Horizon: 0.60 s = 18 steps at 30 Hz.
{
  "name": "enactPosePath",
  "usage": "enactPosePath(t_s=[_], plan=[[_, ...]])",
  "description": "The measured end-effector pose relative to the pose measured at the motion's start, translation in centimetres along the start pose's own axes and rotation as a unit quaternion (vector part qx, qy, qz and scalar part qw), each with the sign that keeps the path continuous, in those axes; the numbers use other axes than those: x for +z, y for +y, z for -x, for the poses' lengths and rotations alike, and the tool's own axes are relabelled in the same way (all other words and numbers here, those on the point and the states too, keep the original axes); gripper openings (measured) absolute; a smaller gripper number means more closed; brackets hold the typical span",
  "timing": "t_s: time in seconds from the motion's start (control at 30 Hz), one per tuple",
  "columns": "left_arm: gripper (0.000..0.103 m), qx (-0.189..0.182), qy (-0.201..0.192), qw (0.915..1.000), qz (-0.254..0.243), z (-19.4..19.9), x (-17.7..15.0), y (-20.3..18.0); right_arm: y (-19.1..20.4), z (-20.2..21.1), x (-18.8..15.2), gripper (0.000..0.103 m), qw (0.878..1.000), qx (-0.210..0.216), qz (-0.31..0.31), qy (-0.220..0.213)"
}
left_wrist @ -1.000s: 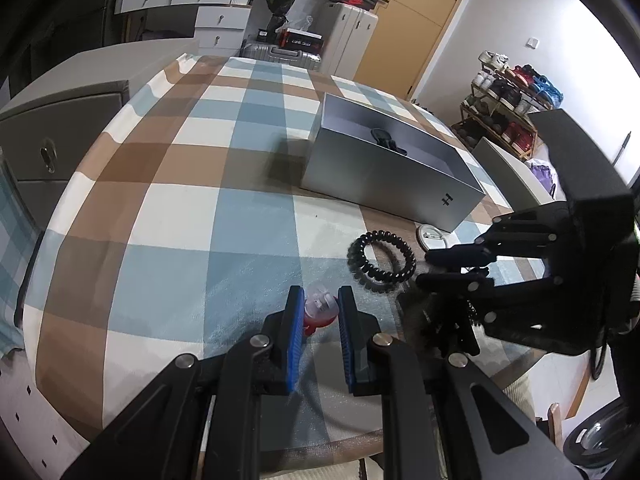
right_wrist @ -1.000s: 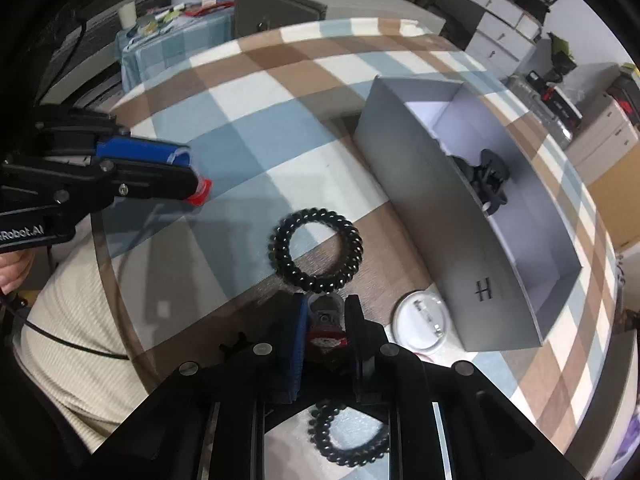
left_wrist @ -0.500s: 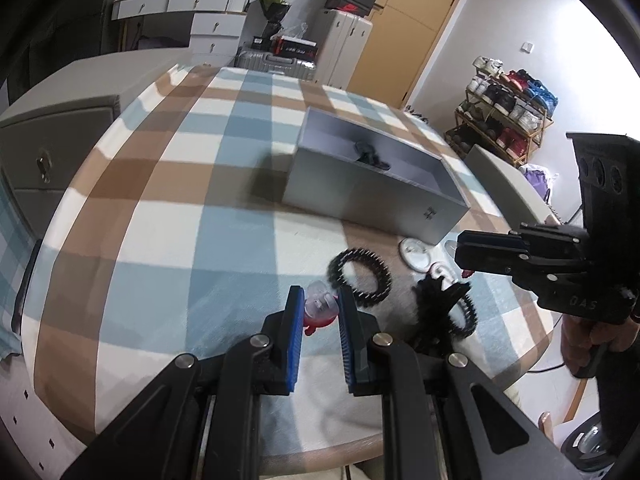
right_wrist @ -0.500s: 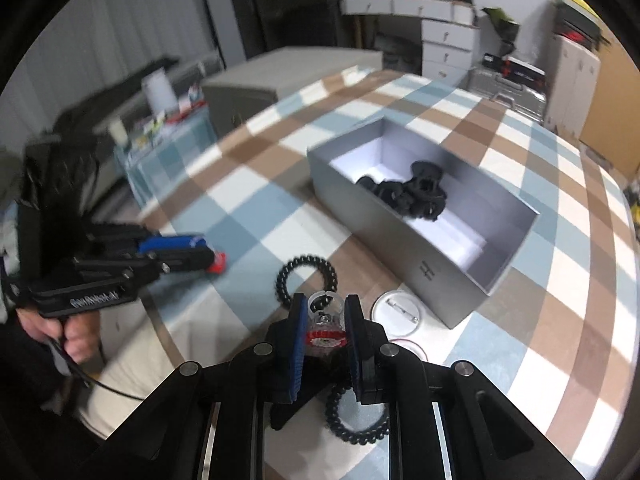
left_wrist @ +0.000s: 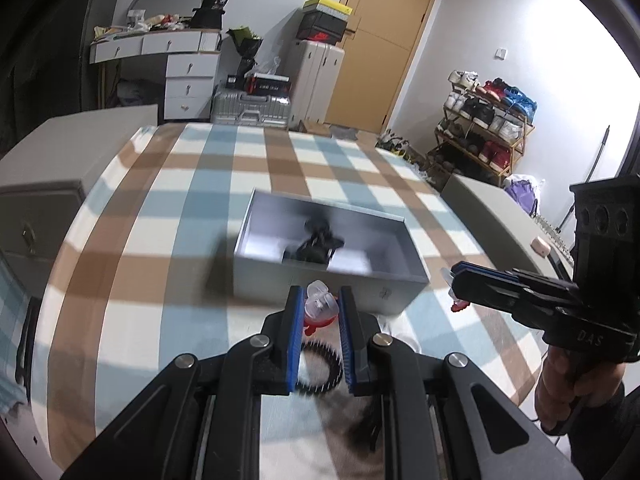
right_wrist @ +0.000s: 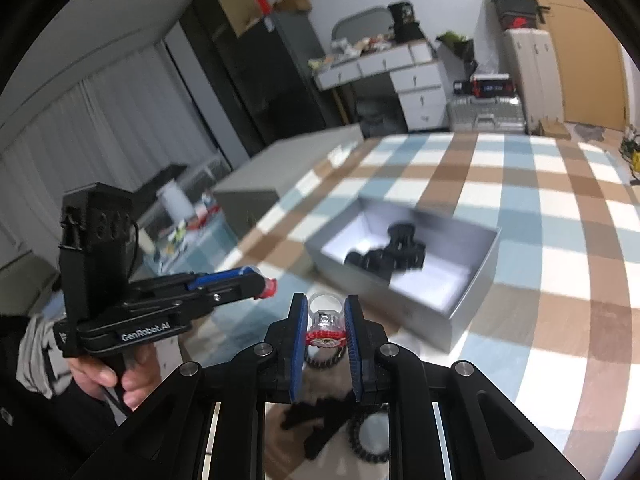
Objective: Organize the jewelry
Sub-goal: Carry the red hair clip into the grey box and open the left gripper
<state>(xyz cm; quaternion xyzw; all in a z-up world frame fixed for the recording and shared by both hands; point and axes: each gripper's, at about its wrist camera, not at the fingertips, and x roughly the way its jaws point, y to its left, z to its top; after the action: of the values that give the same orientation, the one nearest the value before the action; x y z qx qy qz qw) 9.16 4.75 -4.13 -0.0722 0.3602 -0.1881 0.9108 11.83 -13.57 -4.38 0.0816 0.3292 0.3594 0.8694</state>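
Blurred black items (left_wrist: 318, 242) in box (left_wrist: 400, 280)

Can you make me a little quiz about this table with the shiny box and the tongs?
1. True or false: both tongs, left and right, hold a small clear-and-red plastic ring, left and right.
2. What lies inside the open grey rectangular cardboard box?
A. black hair accessories
B. white buttons
C. nothing
3. Fill in: the checked tablecloth is blue, white and ____.

Key: 1 true; 2 A; 3 brown.
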Motion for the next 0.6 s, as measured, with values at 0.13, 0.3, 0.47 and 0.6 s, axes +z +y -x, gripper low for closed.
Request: enactPosePath(t_s=[0.13,0.3,0.47,0.6], plan=[[0.012,-0.002,-0.009,0.9999,-0.006,-0.9,1.6,-0.3,-1.0,0.5,1.3,0.018,0.999,-0.008,-0.01,-0.03],[0.012,-0.009,-0.012,0.9998,-0.016,-2.1,3.2,-0.9,-2.4,0.3,2.5,0.018,0.998,-0.028,-0.023,-0.054],[0.012,-0.02,-0.005,0.9994,-0.028,-3.7,4.3,-1.7,-3.3,-0.2,3.1,0.018,0.996,-0.049,-0.022,-0.069],[0.012,-0.036,0.011,0.9988,-0.03,-5.4,4.8,-2.0,-4.2,-0.8,3.8,0.018,0.995,-0.057,-0.024,-0.074]])
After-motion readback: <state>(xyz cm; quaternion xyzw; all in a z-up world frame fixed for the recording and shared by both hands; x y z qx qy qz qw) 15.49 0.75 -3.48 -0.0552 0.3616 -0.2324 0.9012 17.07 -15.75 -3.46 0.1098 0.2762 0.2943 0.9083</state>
